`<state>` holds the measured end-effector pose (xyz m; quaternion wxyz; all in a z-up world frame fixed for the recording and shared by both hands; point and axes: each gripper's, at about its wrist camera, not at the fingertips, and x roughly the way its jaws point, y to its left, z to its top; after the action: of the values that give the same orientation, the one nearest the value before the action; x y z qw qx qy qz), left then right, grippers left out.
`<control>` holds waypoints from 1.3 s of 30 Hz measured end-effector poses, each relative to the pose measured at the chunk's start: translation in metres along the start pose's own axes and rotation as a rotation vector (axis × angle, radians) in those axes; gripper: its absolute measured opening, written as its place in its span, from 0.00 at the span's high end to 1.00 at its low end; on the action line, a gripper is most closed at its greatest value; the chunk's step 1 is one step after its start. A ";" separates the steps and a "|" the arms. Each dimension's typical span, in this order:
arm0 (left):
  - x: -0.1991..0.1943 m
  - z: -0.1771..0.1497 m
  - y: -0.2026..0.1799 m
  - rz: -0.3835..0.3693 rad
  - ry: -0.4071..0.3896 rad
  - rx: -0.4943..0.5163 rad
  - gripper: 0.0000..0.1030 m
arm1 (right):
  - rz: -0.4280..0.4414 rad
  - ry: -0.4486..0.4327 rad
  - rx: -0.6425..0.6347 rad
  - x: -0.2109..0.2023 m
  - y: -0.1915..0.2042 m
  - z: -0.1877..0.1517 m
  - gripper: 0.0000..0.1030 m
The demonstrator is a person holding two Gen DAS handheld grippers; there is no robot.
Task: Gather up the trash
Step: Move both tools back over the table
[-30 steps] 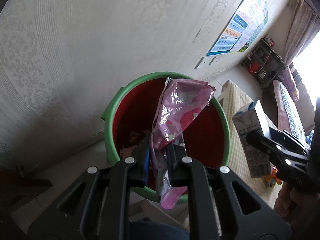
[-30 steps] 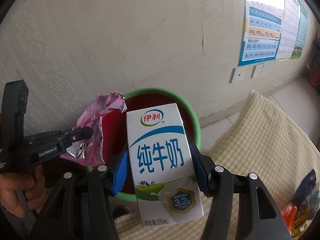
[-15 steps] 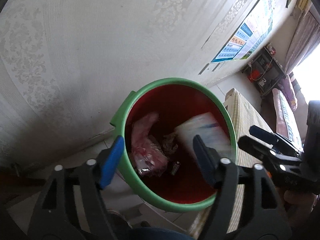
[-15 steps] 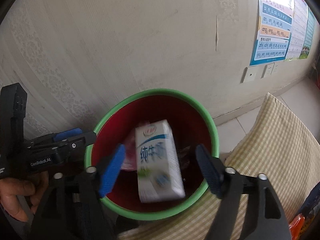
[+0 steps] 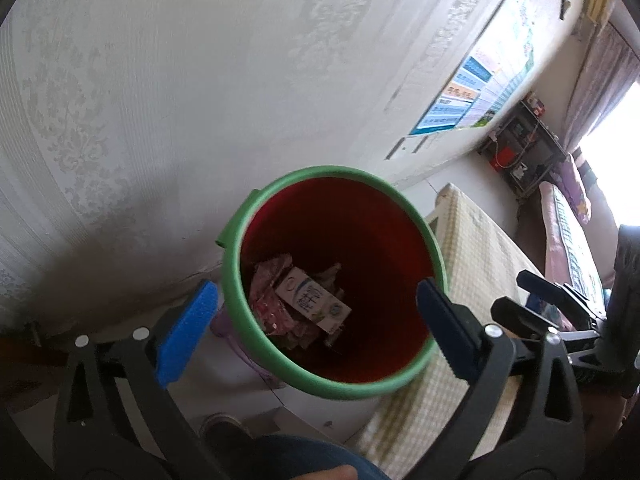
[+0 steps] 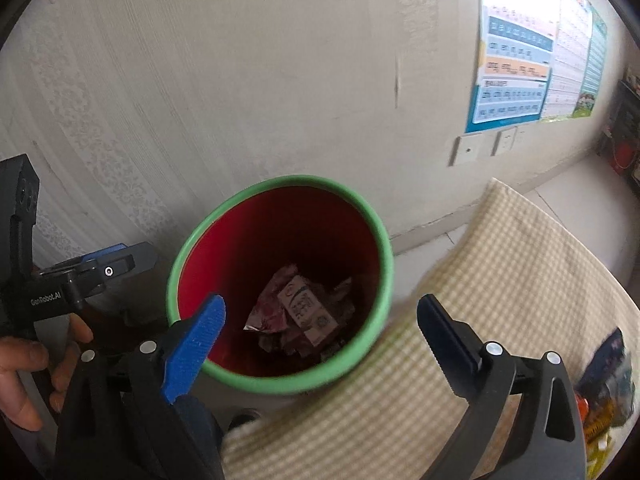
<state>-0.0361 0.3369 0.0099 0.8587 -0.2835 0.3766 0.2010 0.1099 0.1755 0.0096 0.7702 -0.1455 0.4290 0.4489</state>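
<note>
Below your two tools, the bin (image 5: 240, 312) stands against the patterned wall (image 5: 160, 80), green at the rim and red inside. Down at its bottom lies the milk carton (image 5: 314, 300), on its side, resting on the crumpled pink wrapper (image 5: 268, 300) amid other scraps. Your left tool (image 5: 316, 322) hangs above the bin's mouth with its jaws opening wide, nothing between them. Your right tool (image 6: 320, 334) is the same: jaws opening, blue pads (image 6: 196, 348) well apart, no trash between them, the carton (image 6: 308, 312) seen far below in the gap. Just beside the bin, the checked cloth (image 6: 500, 300) covers the counter, with some colourful packets (image 6: 608, 380) at its right edge. Your left hand (image 6: 24, 380) grips its tool's handle.
</note>
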 end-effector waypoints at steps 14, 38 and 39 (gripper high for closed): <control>-0.030 -0.042 -0.080 -0.050 0.005 0.117 0.05 | -0.076 -0.061 0.066 -0.091 -0.038 -0.059 0.08; -0.004 -0.114 -0.235 -0.182 0.112 0.364 0.05 | -0.301 -0.104 0.357 -0.208 -0.186 -0.190 0.08; -0.003 -0.116 -0.238 -0.184 0.117 0.368 0.05 | -0.301 -0.111 0.363 -0.210 -0.190 -0.192 0.08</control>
<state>0.0328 0.0819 0.0273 0.8874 -0.1665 0.4287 0.0327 0.1148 -0.1658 0.0318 0.8643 -0.0419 0.4334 0.2518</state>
